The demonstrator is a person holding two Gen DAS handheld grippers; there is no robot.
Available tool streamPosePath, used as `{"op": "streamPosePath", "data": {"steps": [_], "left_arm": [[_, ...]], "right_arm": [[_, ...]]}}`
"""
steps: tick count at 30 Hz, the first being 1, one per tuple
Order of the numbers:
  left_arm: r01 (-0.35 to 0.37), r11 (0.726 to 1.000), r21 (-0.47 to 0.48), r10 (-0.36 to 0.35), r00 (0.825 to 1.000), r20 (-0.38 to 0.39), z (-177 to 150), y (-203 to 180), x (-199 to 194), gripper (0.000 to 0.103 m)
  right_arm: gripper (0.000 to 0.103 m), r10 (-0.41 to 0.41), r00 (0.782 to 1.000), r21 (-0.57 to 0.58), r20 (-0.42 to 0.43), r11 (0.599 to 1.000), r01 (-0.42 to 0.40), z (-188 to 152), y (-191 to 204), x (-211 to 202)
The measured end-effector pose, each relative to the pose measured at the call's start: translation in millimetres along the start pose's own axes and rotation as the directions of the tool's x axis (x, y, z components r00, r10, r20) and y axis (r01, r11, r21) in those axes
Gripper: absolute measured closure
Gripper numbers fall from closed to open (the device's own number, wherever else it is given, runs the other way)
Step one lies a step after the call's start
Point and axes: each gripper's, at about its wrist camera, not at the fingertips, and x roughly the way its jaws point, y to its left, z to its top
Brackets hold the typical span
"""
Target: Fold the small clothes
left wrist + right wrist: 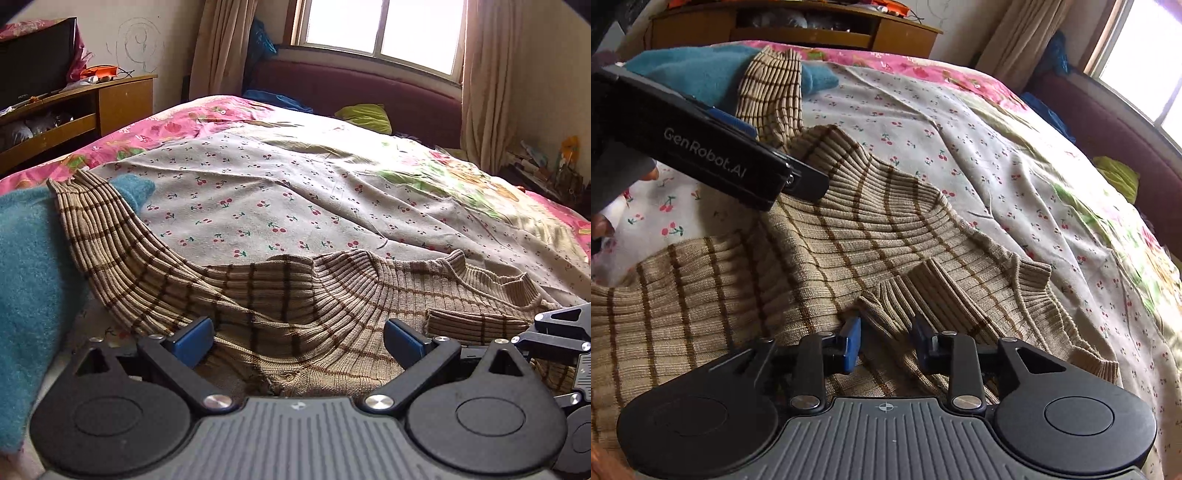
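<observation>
- Left wrist view: 1 tan striped sweater (295, 306) lies rumpled on the near part of the bed (258, 206), 1 sleeve stretching far left over 1 teal garment (33, 280). The left tongs (299, 338) gape wide, released, above the knit.
- Right wrist view: the right tongs (886, 345) stand released, 1 folded cuff (905, 295) between 2 blue pads (851, 343), untouched.
</observation>
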Motion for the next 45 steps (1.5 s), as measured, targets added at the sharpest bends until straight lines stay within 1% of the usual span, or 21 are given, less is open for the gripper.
{"op": "streamPosePath", "data": {"steps": [2, 4, 7, 9, 12, 14, 15, 16, 17, 19, 23, 25, 28, 31, 35, 37, 40, 41, 42, 43, 45], "left_arm": [[0.004, 1.0, 0.0, -0.004, 1.0, 0.001, 0, 1, 0, 0.0], [0.007, 1.0, -0.003, -0.007, 1.0, 0.004, 0, 2, 0, 0.0], [0.008, 1.0, -0.013, -0.008, 1.0, 0.013, 0, 5, -2, 0.0], [0.014, 1.0, -0.019, -0.014, 1.0, 0.015, 0, 6, -2, 0.0], [0.012, 1.0, -0.016, -0.012, 1.0, 0.015, -1, 5, -2, 0.0], [0.009, 1.0, -0.012, -0.008, 1.0, 0.015, -2, 4, -2, 0.0], [-0.006, 1.0, -0.01, 0.007, 1.0, 0.013, -3, 4, -1, 0.0], [-0.005, 1.0, -0.01, 0.005, 1.0, 0.01, -4, 5, 0, 0.0], [-0.001, 1.0, -0.017, 0.001, 1.0, 0.003, -5, 7, 1, 0.0], [0.002, 1.0, -0.019, -0.002, 1.0, 0.0, -6, 7, 2, 0.0], [-0.005, 1.0, 0.006, 0.005, 1.0, 0.014, -6, 2, 1, 0.0], [-0.003, 1.0, 0.02, 0.002, 1.0, 0.028, -6, -2, -2, 0.0], [0.018, 0.999, 0.044, -0.02, 0.999, 0.041, 0, -15, -2, 0.0], [0.071, 0.995, 0.076, -0.075, 0.996, 0.046, 12, -38, 3, 0.0], [0.107, 0.986, 0.127, -0.109, 0.994, 0.014, 18, -72, 25, 0.0], [0.1, 0.984, 0.15, -0.099, 0.995, -0.018, 14, -84, 41, 0.0], [0.04, 0.978, 0.203, -0.02, 0.995, -0.101, -3, -92, 68, 0.0], [0.031, 0.973, 0.229, -0.008, 0.995, -0.101, -10, -93, 71, 0.0], [0.036, 0.969, 0.244, -0.018, 0.997, -0.075, -15, -91, 68, 0.0], [0.04, 0.969, 0.245, -0.024, 0.998, -0.065, -17, -91, 66, 0.0], [0.037, 0.969, 0.243, -0.02, 0.997, -0.072, -15, -91, 64, 0.0]], "right_arm": [[0.079, -0.043, 0.999, 0.027, 0.01, 0.999, 0.043, 2, 1, 5], [0.095, -0.058, 0.998, 0.129, 0.012, 0.99, 0.056, 7, -7, 6], [0.095, -0.107, 0.993, 0.286, 0.05, 0.954, 0.088, 14, -24, -1], [0.095, -0.145, 0.986, 0.354, 0.085, 0.929, 0.107, 17, -28, -5], [0.095, -0.157, 0.98, 0.401, 0.126, 0.911, 0.095, 20, -20, -2], [0.094, -0.17, 0.978, 0.428, 0.121, 0.898, 0.103, 19, -15, 7], [0.089, -0.155, 0.984, 0.415, 0.091, 0.904, 0.104, 19, -14, 16], [0.088, -0.115, 0.992, 0.407, 0.052, 0.909, 0.084, 17, -14, 23], [0.088, -0.088, 0.995, 0.422, 0.037, 0.904, 0.064, 15, -16, 25], [0.088, -0.068, 0.996, 0.449, 0.062, 0.893, 0.033, 10, -22, 16], [0.087, -0.065, 0.989, 0.548, 0.132, 0.836, -0.018, -5, -46, -23], [0.087, -0.106, 0.987, 0.571, 0.12, 0.82, 0.019, -18, -58, -37], [0.086, -0.155, 0.986, 0.582, 0.063, 0.808, 0.089, -41, -74, -45], [0.085, -0.174, 0.984, 0.598, 0.025, 0.792, 0.124, -58, -84, -47], [0.085, -0.197, 0.98, 0.633, 0.031, 0.762, 0.133, -78, -92, -57], [0.083, -0.222, 0.975, 0.646, 0.016, 0.746, 0.16, -90, -95, -61], [0.082, -0.241, 0.969, 0.704, -0.06, 0.678, 0.212, -124, -109, -62], [0.082, -0.233, 0.97, 0.735, -0.068, 0.646, 0.206, -137, -115, -62], [0.087, -0.226, 0.972, 0.772, -0.064, 0.606, 0.192, -150, -121, -66], [0.089, -0.221, 0.974, 0.803, -0.057, 0.57, 0.176, -160, -127, -71], [0.087, -0.246, 0.968, 0.846, -0.045, 0.506, 0.168, -170, -135, -86]]}}
